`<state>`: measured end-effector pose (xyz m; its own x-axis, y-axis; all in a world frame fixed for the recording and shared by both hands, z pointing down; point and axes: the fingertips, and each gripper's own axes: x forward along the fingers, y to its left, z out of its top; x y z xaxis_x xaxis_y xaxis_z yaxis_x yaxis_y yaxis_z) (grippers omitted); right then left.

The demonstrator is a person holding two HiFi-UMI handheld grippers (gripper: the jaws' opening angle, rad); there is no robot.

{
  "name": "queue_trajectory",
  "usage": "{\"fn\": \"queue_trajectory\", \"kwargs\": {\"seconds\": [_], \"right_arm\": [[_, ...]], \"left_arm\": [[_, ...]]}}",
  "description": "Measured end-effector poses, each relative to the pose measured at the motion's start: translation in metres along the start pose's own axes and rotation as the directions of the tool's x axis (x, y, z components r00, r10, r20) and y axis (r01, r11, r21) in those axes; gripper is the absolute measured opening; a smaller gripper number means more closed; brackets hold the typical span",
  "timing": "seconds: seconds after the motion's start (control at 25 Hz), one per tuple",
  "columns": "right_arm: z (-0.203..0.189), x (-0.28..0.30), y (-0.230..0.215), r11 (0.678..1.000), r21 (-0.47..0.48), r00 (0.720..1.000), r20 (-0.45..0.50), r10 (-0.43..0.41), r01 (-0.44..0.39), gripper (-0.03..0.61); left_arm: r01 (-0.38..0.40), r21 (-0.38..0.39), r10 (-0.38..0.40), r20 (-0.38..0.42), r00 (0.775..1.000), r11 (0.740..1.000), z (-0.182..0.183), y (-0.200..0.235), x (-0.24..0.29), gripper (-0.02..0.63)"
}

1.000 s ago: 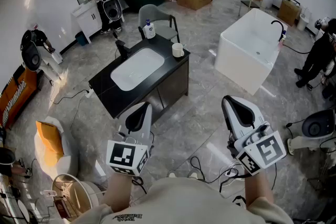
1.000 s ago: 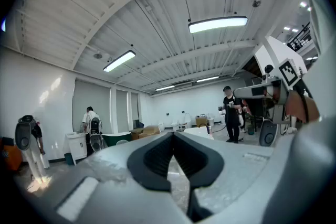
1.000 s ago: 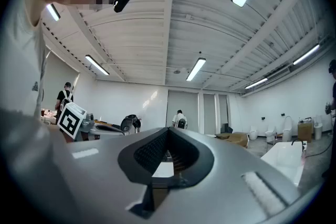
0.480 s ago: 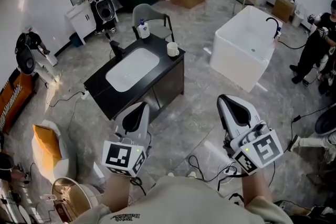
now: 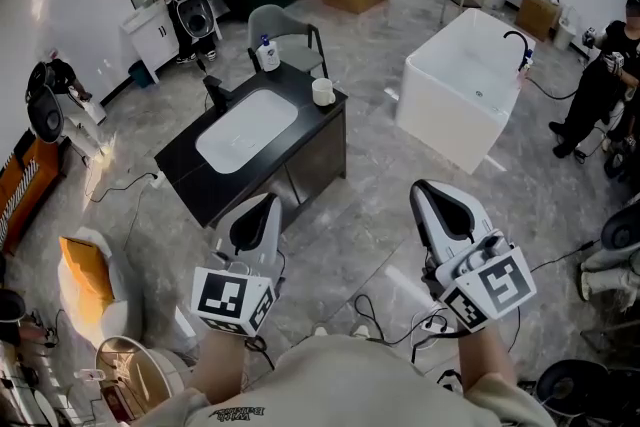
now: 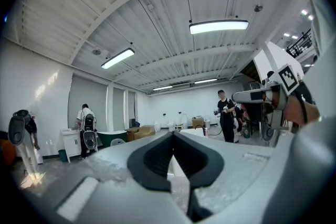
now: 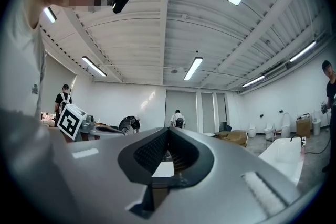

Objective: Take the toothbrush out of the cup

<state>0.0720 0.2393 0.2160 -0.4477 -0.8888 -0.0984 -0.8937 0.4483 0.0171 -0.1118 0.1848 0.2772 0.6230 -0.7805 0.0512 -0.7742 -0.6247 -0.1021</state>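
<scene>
Slid up-left a bit: cup (image 5: 322,91) on the counter (image 5: 300,150) corner, far off, toothbrush too small to see. Left gripper (image 5: 260,210), right gripper (image 5: 432,200) squeezed tight, empty. Could tip the cup if not opened.

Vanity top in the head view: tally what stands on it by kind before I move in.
white cup: 1
bottle: 1
black faucet: 1
Total on the vanity top: 3. No toothbrush can be made out from this far away.
</scene>
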Motion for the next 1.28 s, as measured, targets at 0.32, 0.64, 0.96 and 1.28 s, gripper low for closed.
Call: {"fn": "queue_trajectory", "kwargs": {"seconds": [0.32, 0.64, 0.96, 1.28], "right_arm": [[0.018, -0.019, -0.037, 0.997, 0.031, 0.994, 0.075, -0.078, 0.075, 0.167], [0.013, -0.041, -0.065, 0.997, -0.001, 0.995, 0.067, -0.073, 0.074, 0.172], [-0.005, -0.045, -0.070, 1.000, -0.031, 0.999, 0.033, -0.005, 0.006, 0.179], [-0.023, -0.030, -0.076, 0.999, -0.038, 0.999, 0.032, 0.035, -0.034, 0.179]], "left_arm": [[-0.017, 0.007, 0.017, -0.004, 1.000, 1.000, 0.004, -0.015, 0.004, 0.002], [-0.029, -0.005, 0.029, 0.039, 0.999, 1.000, 0.022, -0.042, 0.005, 0.002], [-0.035, -0.013, 0.036, 0.086, 0.996, 0.999, 0.031, -0.067, 0.013, 0.002], [-0.033, -0.009, 0.034, 0.075, 0.997, 0.999, 0.011, -0.075, 0.033, 0.002]]}}
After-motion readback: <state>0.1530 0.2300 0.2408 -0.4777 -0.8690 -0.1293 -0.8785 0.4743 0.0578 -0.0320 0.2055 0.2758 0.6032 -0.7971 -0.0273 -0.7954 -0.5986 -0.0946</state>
